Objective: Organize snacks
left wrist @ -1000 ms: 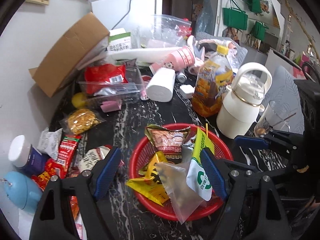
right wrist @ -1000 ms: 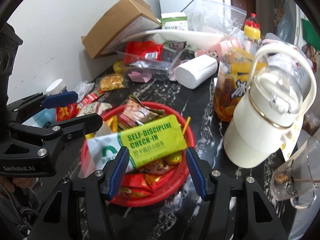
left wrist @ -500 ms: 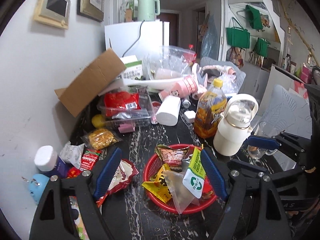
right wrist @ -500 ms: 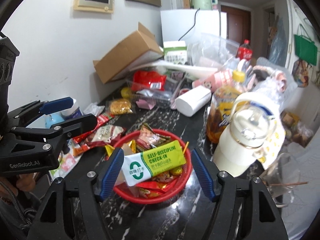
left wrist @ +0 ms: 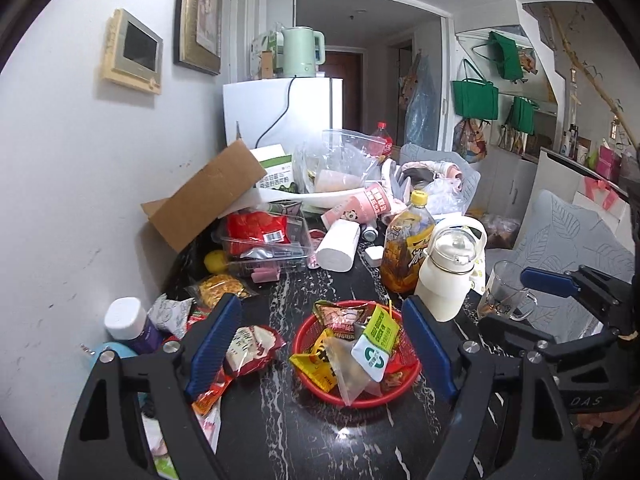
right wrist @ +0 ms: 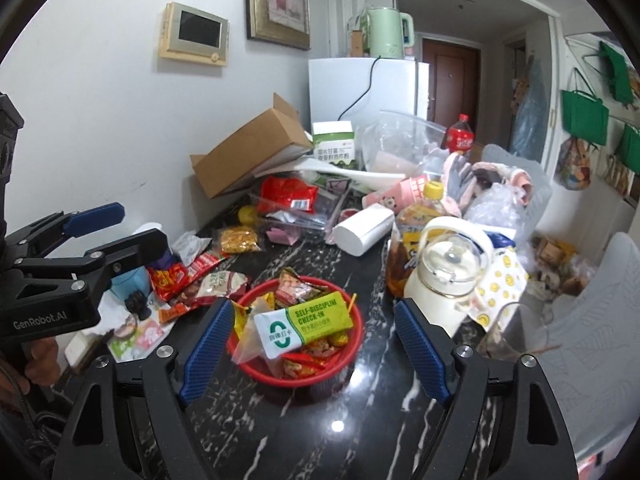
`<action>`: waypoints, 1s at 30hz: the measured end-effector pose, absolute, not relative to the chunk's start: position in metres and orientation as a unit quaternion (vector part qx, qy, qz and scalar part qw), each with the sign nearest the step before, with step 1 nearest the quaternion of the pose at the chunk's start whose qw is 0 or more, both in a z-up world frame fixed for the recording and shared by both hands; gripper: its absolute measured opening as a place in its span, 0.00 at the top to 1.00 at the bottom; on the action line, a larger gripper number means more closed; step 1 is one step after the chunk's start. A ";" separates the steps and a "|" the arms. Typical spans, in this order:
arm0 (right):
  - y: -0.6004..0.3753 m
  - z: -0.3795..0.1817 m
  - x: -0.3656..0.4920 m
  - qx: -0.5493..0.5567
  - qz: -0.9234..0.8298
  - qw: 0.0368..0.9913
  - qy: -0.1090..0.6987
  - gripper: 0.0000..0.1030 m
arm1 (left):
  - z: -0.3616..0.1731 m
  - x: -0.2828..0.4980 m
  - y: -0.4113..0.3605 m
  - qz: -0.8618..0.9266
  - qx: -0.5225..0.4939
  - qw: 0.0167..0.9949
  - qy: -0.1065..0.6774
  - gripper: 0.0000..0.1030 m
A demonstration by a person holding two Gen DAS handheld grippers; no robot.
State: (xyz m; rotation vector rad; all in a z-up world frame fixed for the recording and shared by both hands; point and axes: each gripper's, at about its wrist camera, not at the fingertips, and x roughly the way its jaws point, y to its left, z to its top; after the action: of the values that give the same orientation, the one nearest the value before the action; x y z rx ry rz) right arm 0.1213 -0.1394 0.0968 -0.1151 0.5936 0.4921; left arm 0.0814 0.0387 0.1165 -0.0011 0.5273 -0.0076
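The right gripper (right wrist: pixel 314 354) hangs above the dark marbled table (right wrist: pixel 280 432), its blue jaws spread and just now widened, with nothing between them. The left gripper (left wrist: pixel 320 350) hovers alongside, jaws likewise apart and empty. Below both sits a red basket (right wrist: pixel 352 354) heaped with snack packets, apparently the collecting place. On top lies a green-and-white packet (right wrist: pixel 304 326) reading "SELF-DISCIPLINE CHECK-IN", probably just set there. Loose snacks (right wrist: pixel 200 280) remain strewn left of the basket, likely still to be gathered. The left tool's body reads "GenRobot.AI". A cream jug (right wrist: pixel 444 280) stands right of the basket.
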 end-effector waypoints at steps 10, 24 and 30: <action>-0.154 0.101 0.079 -0.047 0.217 0.936 0.272 0.17 | 0.116 0.043 0.032 -0.003 0.000 0.966 0.257 0.20; -0.162 0.072 0.043 -0.035 0.194 0.932 0.304 0.17 | 0.079 0.016 0.026 -0.012 -0.023 0.957 0.290 0.20; -0.163 0.057 0.040 -0.034 0.192 0.927 0.321 0.17 | 0.066 0.015 0.025 -0.018 -0.033 0.951 0.306 0.20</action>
State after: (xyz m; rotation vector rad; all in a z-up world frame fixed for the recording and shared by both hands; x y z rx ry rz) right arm 0.0404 -0.1627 0.0570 -0.0701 0.6580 0.3946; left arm 0.0145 0.0253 0.0658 -0.0666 0.6215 -0.0371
